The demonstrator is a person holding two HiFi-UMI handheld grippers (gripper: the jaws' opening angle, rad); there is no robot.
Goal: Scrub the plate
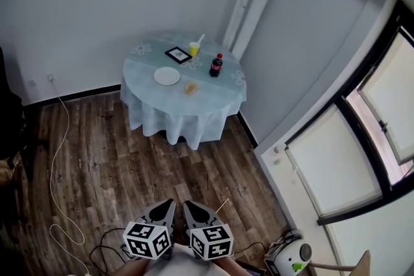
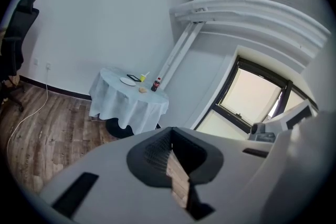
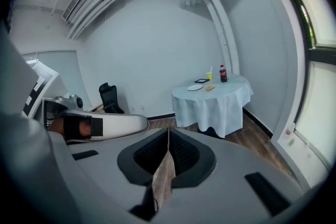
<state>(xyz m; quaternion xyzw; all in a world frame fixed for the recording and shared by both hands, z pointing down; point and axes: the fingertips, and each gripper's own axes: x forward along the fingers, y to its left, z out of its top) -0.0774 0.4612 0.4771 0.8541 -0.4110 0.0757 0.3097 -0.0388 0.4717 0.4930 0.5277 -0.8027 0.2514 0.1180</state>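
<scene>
Both grippers are hovering side by side at the bottom of the head view, their marker cubes toward the camera and their tips pointing across the room. On the left gripper (image 1: pixel 169 203) the jaws are pressing together with nothing between them, and the left gripper view is showing the dark pads meeting along one line. On the right gripper (image 1: pixel 187 205) the jaws are likewise closing flat against each other, empty. Beneath them the wooden floor (image 1: pixel 116 165) is stretching away, and a white cable (image 1: pixel 59 139) is trailing across it from the wall at the left.

Well apart from both grippers, a round table (image 1: pixel 184 114) is standing in the corner under a pale blue tablecloth (image 1: pixel 155 116). The plate (image 1: pixel 167 76) is lying flat on the near left part of the tabletop, white and untouched. Just to its right a small tan item (image 1: pixel 191 88), too small to identify, is resting on the cloth. Behind these a black frame (image 1: pixel 178 55), a yellow cup (image 1: pixel 194 48) and a cola bottle (image 1: pixel 215 65) are standing in a row. A window (image 1: pixel 381 139) is lining the right wall.
</scene>
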